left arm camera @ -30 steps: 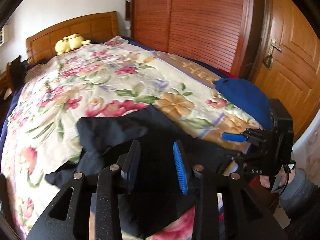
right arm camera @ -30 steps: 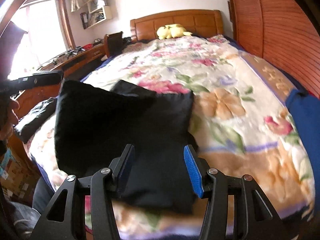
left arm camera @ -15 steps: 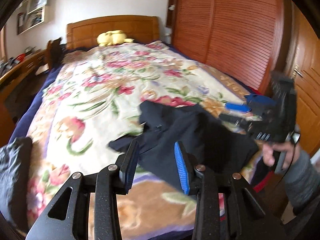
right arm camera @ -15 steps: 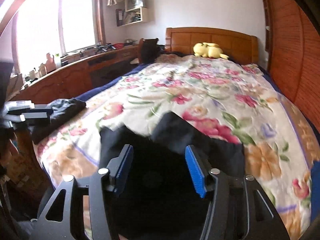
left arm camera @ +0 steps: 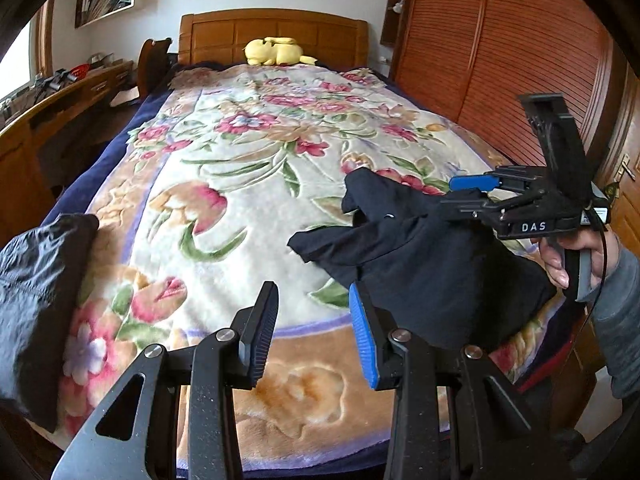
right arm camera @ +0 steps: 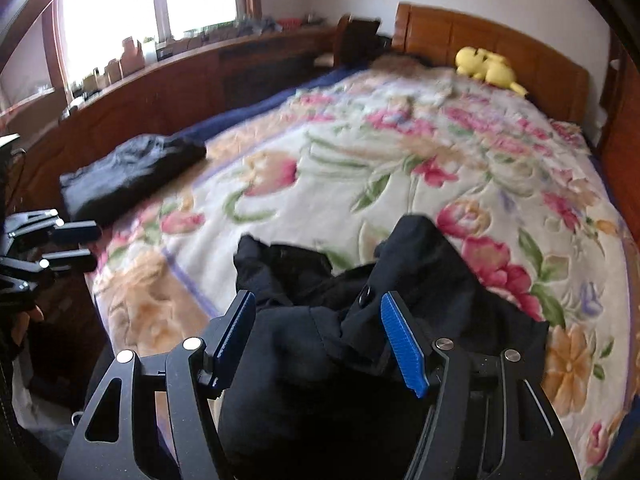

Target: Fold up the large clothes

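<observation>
A black garment (left arm camera: 420, 256) lies crumpled on the floral blanket (left arm camera: 248, 184) near the bed's foot, at the right. My left gripper (left arm camera: 312, 332) hangs open over bare blanket to the left of it, nothing between its fingers. My right gripper (right arm camera: 320, 340) hovers just above the black garment (right arm camera: 400, 280). Its jaws are opening, and the cloth shows in the gap without the pads pressing on it. In the left wrist view the right gripper (left arm camera: 464, 194) sits in a person's hand (left arm camera: 576, 252) over the heap. The left gripper (right arm camera: 68, 248) shows at the left edge of the right wrist view.
A folded dark garment (right arm camera: 132, 168) rests at the bed's left edge, also in the left wrist view as the folded garment (left arm camera: 36, 280). A yellow plush toy (left arm camera: 276, 51) lies by the wooden headboard (left arm camera: 272, 28). A slatted wardrobe (left arm camera: 500, 60) lines the right side, a desk (right arm camera: 160, 80) the left.
Both views have swung left toward the bed's length. The black garment went from a broad spread shape to a crumpled heap, the left gripper moved off it leftward, and the right jaws stand wider.
</observation>
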`<state>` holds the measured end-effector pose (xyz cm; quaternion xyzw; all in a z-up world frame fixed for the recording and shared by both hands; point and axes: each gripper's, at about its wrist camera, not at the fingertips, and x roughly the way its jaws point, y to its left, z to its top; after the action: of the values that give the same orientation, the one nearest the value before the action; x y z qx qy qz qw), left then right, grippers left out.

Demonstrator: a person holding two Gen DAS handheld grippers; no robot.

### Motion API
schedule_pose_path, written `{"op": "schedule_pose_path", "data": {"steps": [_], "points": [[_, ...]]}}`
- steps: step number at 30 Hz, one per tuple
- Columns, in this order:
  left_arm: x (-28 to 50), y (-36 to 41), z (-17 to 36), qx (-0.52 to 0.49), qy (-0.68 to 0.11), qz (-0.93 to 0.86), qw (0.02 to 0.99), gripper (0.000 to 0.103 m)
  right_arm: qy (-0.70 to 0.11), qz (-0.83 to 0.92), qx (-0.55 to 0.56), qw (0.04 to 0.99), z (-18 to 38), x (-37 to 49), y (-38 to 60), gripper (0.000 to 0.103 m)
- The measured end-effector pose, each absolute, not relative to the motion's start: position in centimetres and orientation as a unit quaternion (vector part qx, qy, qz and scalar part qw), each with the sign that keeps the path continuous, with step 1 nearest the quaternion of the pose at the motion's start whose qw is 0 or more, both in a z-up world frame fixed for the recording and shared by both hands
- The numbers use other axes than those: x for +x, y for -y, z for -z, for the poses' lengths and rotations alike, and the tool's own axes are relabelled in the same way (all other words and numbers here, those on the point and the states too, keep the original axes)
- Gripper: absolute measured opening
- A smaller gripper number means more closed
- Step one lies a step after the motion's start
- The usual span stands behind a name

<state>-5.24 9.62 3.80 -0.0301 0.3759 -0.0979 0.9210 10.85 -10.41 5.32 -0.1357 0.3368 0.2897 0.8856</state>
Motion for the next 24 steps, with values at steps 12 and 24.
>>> {"op": "schedule_pose_path", "data": {"steps": [12,24], "points": [[-4.6,-10.1,-2.7,-0.035,-0.386,0.090,0.918,0.038,-0.358,-0.312,-0.163,0.865,-5.0,11.2,9.8,0.048],[-3.3,-8.0,-1.1,-0.044,-0.396,0.113,0.910,0.038,-0.307,-0.295,-0.030,0.904,-5.0,5.8,18.7,0.009]]}}
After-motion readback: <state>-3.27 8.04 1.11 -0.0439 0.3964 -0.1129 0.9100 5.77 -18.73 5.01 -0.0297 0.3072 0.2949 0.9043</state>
